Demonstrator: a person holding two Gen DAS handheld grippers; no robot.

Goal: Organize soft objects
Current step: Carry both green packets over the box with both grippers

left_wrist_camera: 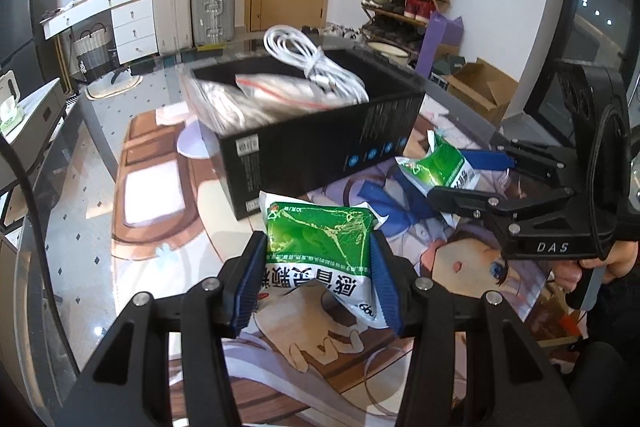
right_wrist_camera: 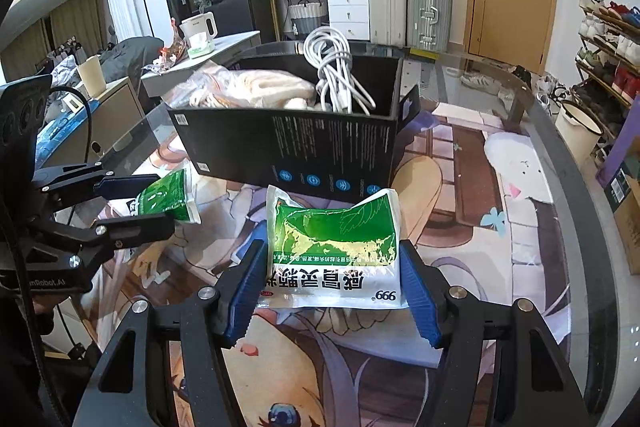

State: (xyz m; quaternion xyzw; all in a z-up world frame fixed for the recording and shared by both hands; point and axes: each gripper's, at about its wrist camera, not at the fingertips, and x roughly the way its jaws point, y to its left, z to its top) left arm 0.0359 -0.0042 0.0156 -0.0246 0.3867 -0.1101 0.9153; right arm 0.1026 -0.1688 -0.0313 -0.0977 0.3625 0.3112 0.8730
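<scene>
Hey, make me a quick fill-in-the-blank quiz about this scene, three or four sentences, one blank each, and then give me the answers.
1. Each gripper is shut on a green and white ____.
2. The coiled white cable sits inside the black ____.
3. The left gripper and right gripper together hold ____ packets.
4. The black box stands on a mat printed with a ____ character.

Missing words: packet; box; two; cartoon

We read "999" on the pouch (right_wrist_camera: 334, 255), "DAS" on the right gripper (left_wrist_camera: 456, 183), and "nRobot.AI" on the left gripper (right_wrist_camera: 160, 205).
</scene>
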